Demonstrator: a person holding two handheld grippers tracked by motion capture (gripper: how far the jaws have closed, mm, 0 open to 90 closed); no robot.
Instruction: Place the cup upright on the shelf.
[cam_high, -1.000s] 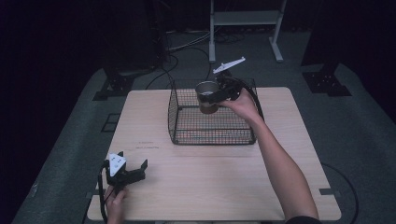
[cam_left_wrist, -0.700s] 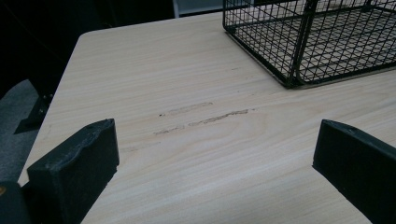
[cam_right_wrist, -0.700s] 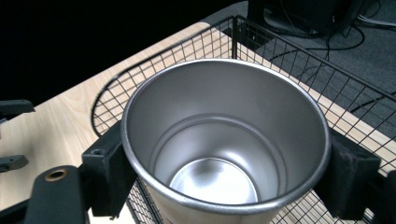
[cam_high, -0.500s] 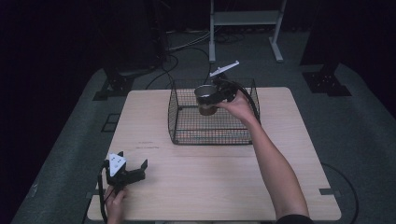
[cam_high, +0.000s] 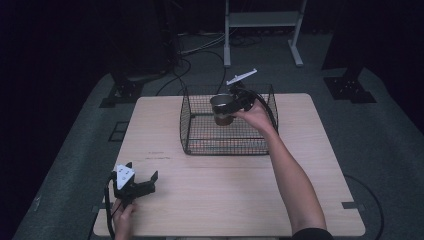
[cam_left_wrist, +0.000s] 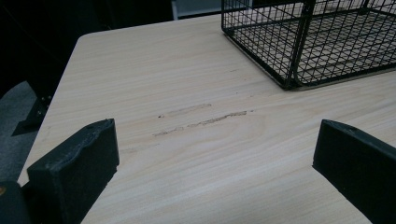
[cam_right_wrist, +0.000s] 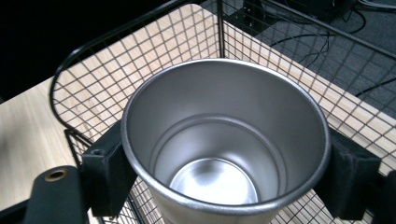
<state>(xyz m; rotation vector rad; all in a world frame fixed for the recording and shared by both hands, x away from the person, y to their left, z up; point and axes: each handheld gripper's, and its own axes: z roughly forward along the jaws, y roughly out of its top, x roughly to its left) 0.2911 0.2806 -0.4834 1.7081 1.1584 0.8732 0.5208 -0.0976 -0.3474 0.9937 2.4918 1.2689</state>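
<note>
Dark floor and cabling surround a pale wooden desk (cam_high: 230, 200). Right tongs (cam_right_wrist: 224, 172) pinch a steel cup (cam_right_wrist: 224, 140) by its wall, one pad on each side, upright and empty, suspended inside the wire basket (cam_high: 200, 142) toward its far right corner, above the mesh floor. Left tongs (cam_high: 135, 182) rest spread and empty at the near left corner of the desk, well apart from the basket. Judgement: pickup and transfer are complete; remaining steps are lowering the cup onto the basket floor, releasing, and withdrawing
</note>
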